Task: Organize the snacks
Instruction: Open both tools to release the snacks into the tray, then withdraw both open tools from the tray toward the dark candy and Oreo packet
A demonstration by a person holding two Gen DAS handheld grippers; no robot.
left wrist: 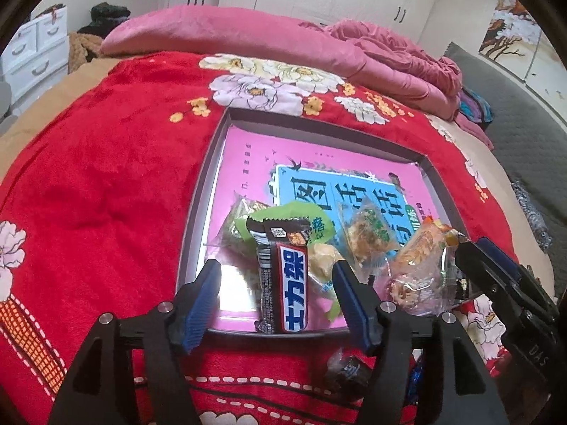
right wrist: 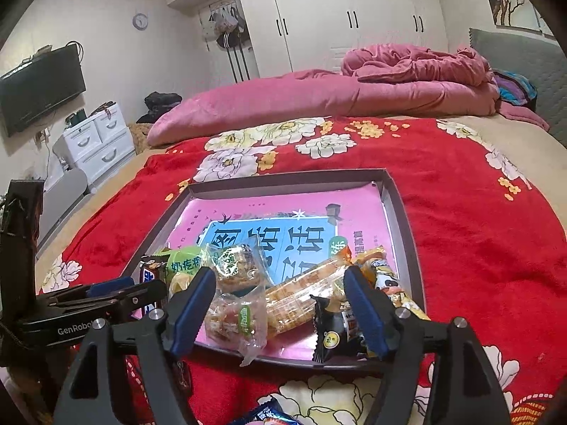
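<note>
Nearest, loose wrapped sweets [left wrist: 349, 372] lie on the red blanket [left wrist: 106, 177] outside the tray [left wrist: 198, 219]. Left gripper [left wrist: 276, 301]: fingers parted, pads clear of the chocolate bar [left wrist: 288, 283] lying between them on the tray's near edge. Right gripper [right wrist: 280, 304]: fingers parted around the clear-wrapped biscuits [right wrist: 234, 315], not pressing. Judged step: both items released into the tray. Next move: withdraw, then collect the loose sweets on the blanket. Beyond, a pink quilt [right wrist: 283, 102]. Only the right view shows the black sachet [right wrist: 333, 333] and wall television [right wrist: 39, 85].
</note>
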